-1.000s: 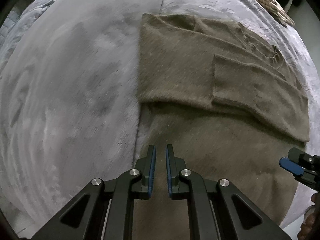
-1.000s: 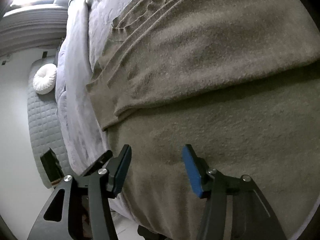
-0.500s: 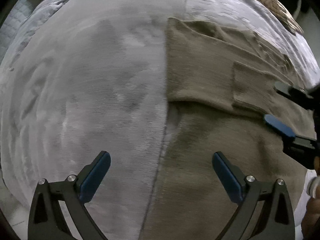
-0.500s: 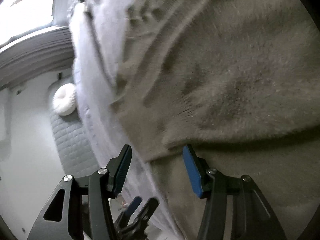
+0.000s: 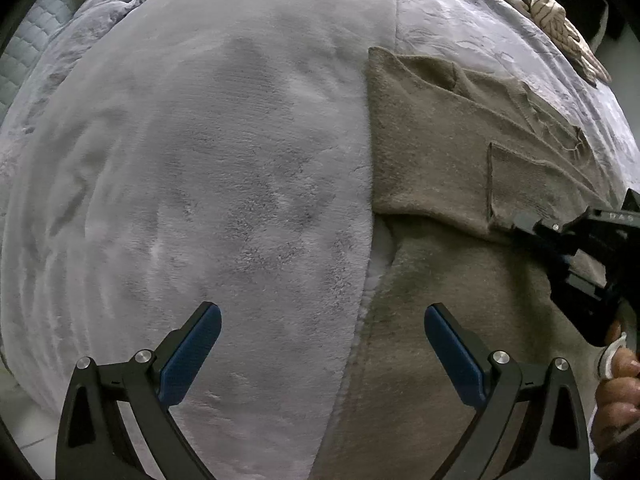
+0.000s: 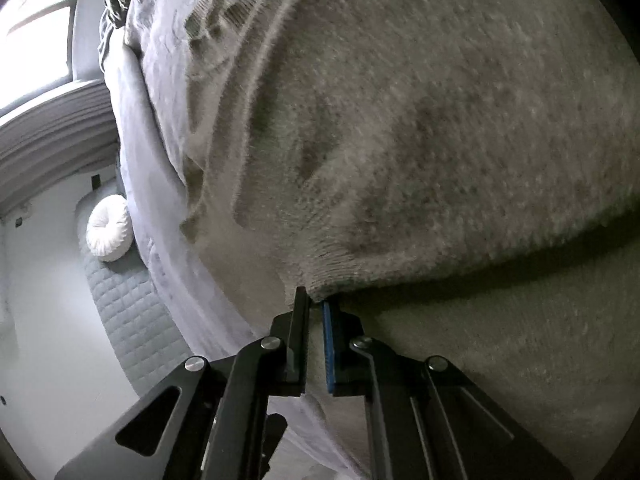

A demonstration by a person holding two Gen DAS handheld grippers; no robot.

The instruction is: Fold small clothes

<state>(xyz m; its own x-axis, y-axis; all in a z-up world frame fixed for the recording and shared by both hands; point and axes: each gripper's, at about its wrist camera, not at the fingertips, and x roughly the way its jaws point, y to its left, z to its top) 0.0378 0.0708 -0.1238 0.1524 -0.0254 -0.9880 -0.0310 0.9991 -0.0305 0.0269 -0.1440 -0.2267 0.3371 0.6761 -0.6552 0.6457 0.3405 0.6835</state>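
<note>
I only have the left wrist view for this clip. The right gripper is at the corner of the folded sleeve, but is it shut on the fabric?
Observer: Yes. In the right wrist view the right gripper is shut on the ribbed cuff of the sweater.
Operator: Is that cuff lying flat or raised?
Observer: It looks raised. A dark shadow runs under the sleeve's edge, across the sweater body below it.
Operator: Is there anything beyond the bed on that side?
Observer: A bright window shows at the upper left.
</note>
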